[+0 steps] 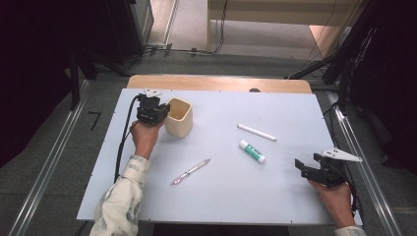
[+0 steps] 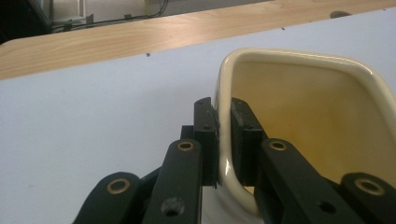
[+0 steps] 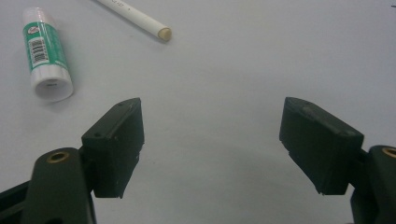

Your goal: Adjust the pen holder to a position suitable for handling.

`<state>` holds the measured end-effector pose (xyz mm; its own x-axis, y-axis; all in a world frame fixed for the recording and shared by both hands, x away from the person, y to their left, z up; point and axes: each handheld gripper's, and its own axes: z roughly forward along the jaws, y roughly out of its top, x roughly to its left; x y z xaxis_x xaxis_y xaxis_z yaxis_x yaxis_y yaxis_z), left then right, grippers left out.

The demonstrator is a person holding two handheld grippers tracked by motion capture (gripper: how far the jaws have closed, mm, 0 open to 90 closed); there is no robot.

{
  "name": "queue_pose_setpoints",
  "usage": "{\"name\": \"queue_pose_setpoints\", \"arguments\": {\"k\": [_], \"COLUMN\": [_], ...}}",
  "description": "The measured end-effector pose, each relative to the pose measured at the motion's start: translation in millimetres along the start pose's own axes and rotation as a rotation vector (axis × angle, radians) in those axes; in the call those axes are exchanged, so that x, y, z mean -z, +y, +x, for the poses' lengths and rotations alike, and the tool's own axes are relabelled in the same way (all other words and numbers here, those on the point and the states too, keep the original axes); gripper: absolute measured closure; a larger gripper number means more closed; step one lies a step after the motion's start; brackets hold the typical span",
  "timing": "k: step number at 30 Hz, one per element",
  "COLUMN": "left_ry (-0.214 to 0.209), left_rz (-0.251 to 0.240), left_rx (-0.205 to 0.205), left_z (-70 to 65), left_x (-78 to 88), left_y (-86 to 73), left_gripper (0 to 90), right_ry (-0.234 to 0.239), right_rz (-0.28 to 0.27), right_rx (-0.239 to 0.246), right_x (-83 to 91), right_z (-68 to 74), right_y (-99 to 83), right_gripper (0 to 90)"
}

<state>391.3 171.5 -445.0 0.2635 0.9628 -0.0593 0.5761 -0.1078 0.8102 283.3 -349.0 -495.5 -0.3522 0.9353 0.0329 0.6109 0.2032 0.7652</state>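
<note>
From the high view, a cream cup (image 1: pixel 179 117) stands upright near the far left corner of the pale grey-blue table (image 1: pixel 221 191). It is squarish with rounded corners, open at the top, glossy, and a little narrower at the base than at the rim. The left gripper (image 1: pixel 164 112) sits against the cup's left side, with the person's hand and a patterned sleeve behind it. To the right of the cup lie a white stick (image 1: pixel 256 132) and a glue stick (image 1: pixel 252 151) with a green label, close together; a pen (image 1: pixel 191 171) lies nearer the front, well apart from the cup. The right gripper (image 1: pixel 301 168) rests at the front right of the table, far from the cup, with its jaws pointing left.

In the left gripper view, the jaws are clamped on the cup's (image 2: pixel 299 116) wall: one pad lies outside, the other inside, and the thick, rounded rim rises between them. The inside is a warmer yellow than the pale, shiny rim, and the hollow is bare as far as it shows. Beyond the cup run the table (image 2: pixel 93 121) and a strip of light wood (image 2: pixel 140 39).

In the right gripper view, the jaws stand wide apart over bare table (image 3: pixel 224 93), with nothing between them. The glue stick (image 3: pixel 45 53) and the end of the white stick (image 3: pixel 140 18) lie ahead to the left.
</note>
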Motion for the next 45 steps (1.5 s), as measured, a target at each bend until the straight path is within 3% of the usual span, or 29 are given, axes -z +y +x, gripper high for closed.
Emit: {"name": "queue_pose_setpoints", "arguments": {"k": [5,11,15,27,31,34,36,40,45], "left_ry": [-0.026,-0.093,-0.112,-0.117,-0.078,-0.068,-0.065,-0.108,-0.120], "left_rz": [0.003,-0.002,0.002,-0.007,-0.025,-0.037,-0.039,-0.098,-0.128], "left_rx": [-0.018,-0.069,-0.095,-0.094,-0.102,-0.082,-0.082,-0.022,-0.016], "left_z": [-32.2,-76.1,-93.4,-94.1,-95.4,-91.9,-90.5,-84.4,-80.9], "left_x": [-4.7,-8.0,-8.0,-8.8,-8.3,-4.7,-3.8,3.8,14.6], "left_y": [1.0,-1.5,-2.7,-4.4,-6.6,-8.8,-9.7,-13.3,-15.3], "left_gripper": [84.3,84.3,84.4,81.4,52.1,40.7,37.5,31.6,31.5], "right_ry": [0.001,0.001,0.002,-0.001,-0.003,-0.004,-0.005,-0.006,-0.004], "right_rz": [-0.002,-0.002,-0.005,-0.007,-0.006,-0.003,-0.004,-0.005,-0.005], "right_rx": [0.000,0.005,0.002,-0.004,-0.002,-0.004,-0.004,-0.005,-0.003], "right_x": [-0.4,-0.4,0.9,2.1,1.8,1.7,1.9,2.7,2.7], "right_z": [0.7,0.8,-0.1,-0.6,-0.8,-1.2,-1.2,-1.1,-0.8], "right_y": [0.4,0.5,0.1,-0.8,-1.1,-1.3,-1.3,-1.4,-1.4], "right_gripper": [20.6,20.5,20.6,20.6,20.5,20.5,20.5,20.6,20.5]}}
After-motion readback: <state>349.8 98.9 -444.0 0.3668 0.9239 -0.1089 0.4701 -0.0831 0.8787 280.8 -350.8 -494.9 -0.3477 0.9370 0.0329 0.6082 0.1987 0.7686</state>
